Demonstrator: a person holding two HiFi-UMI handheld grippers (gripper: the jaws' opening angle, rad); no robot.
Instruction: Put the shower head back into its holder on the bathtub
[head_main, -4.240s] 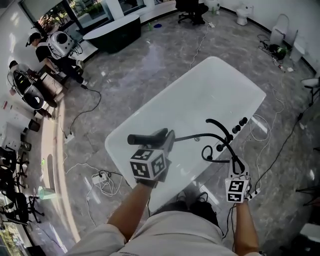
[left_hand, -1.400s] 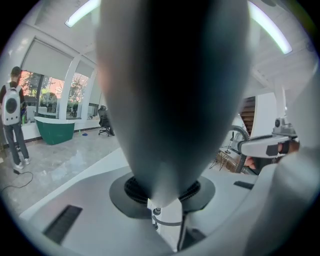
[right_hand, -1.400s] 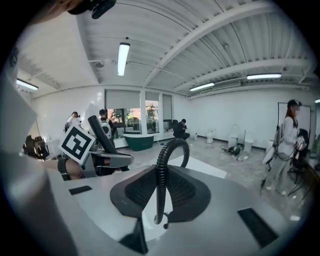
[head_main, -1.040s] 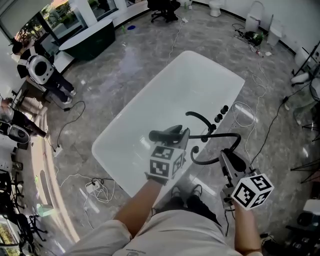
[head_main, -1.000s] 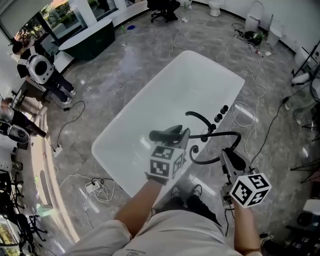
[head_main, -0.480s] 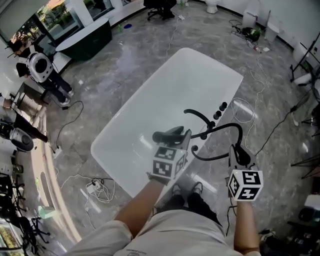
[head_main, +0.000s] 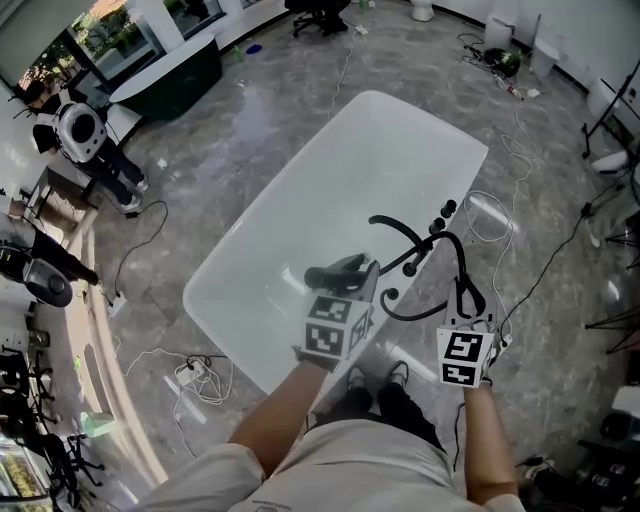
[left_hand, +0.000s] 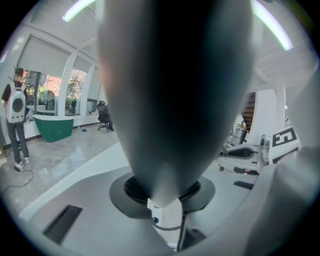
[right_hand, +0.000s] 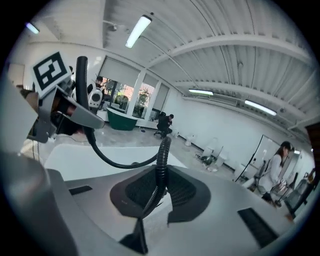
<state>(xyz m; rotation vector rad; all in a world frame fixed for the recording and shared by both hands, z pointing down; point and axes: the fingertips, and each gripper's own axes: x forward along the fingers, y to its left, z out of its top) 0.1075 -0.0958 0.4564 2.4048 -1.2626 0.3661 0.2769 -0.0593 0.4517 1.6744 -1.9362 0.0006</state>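
Head view: shower head (head_main: 322, 273) hangs above the bathtub's (head_main: 262, 215) near right edge.
Left gripper (head_main: 352, 272): clamped on its handle.
Right gripper (head_main: 468, 300): pinching the hose (head_main: 462, 258).
Handling: rigid, smooth, likely slippery; the springy hose tugs, so grip mid-handle.

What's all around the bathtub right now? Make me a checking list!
Surface: white bathtub on a grey marble floor.
Job's things: black shower head off its holder; black ribbed hose loops near the black curved tap; holder not made out.
Clutter: nothing seen in the tub.
Grippers: left hand-held gripper shut on the shower head; right hand-held gripper shut on the hose.
Cables: tangle of white cables on the floor beside the tub.
Surroundings: dark green tub; person with a white backpack far off.
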